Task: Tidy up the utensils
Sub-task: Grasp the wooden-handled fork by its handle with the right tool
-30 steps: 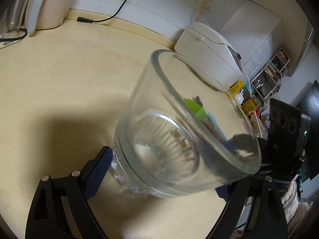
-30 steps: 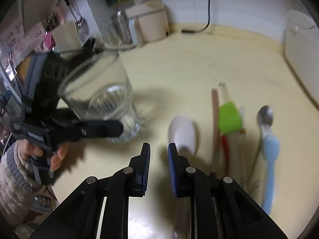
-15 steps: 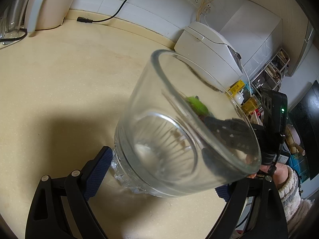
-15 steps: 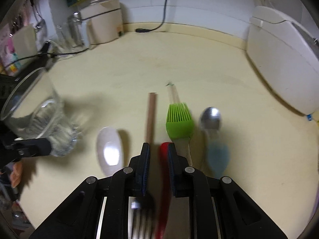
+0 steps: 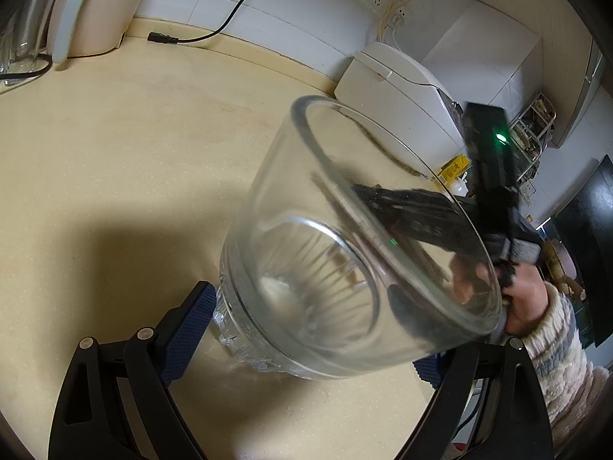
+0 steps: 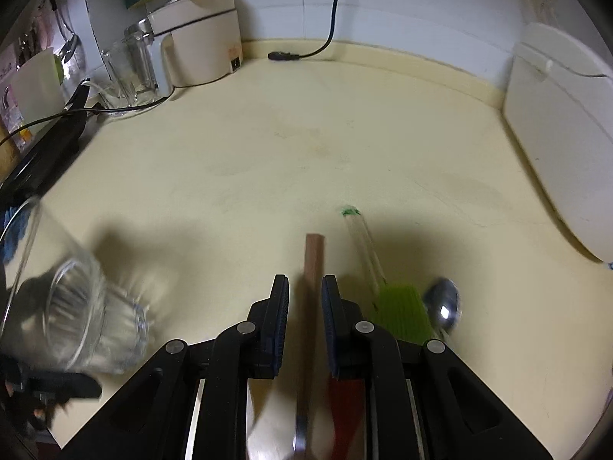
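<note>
A tilted glass [image 5: 345,253] is pinched by the left tool [image 5: 306,329] on the worktop [image 5: 115,161]. A brown-handled utensil [image 6: 313,260] is seen between the right tool's [image 6: 304,299] narrowly parted pads, untouched; green brush [image 6: 402,312] and spoon [image 6: 444,306] are beside it.

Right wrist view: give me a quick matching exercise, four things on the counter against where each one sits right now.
Things:
1. glass
2. wooden handle
3. green brush
4. metal spoon

Places:
A. just right of the brush
B. tilted, far left, clamped by the left gripper
C. between the right gripper jaws
D. right of the wooden handle, left of the spoon

Pairs: 1-B, 2-C, 3-D, 4-A
</note>
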`<state>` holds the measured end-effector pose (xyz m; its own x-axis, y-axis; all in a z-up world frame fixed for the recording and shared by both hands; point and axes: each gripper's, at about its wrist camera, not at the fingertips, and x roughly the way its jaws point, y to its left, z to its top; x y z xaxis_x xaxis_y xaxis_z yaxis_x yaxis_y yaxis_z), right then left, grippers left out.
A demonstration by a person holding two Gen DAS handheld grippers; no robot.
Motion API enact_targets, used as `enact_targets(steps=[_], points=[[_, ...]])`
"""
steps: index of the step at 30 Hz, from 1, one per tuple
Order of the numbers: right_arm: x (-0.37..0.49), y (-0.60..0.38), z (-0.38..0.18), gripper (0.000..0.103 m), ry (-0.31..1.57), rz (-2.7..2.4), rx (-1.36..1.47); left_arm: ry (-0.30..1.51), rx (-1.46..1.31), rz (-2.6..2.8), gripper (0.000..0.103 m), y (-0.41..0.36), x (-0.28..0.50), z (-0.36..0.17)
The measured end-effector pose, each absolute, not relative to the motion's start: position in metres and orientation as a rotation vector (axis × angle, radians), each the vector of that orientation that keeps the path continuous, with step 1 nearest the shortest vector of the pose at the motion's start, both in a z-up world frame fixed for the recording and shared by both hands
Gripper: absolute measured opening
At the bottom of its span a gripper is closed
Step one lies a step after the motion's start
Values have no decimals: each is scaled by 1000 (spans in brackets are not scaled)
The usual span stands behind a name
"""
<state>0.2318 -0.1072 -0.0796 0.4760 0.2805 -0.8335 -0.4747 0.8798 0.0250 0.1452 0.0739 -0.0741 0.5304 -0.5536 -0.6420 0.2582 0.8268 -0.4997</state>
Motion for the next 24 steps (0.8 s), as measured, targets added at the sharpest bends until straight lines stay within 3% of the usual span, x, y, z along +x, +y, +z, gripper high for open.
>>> enact_targets(steps=[15,17,24], points=[[239,-92,-90,15,930,400,-329,887,-375,-501,93,74,145,-74],[237,-93,-91,10,921,417,-316,887,-377,-502,93,74,145,-74],[230,-106,-80,9,903,449,-198,887,-377,-502,93,75,146,-74]])
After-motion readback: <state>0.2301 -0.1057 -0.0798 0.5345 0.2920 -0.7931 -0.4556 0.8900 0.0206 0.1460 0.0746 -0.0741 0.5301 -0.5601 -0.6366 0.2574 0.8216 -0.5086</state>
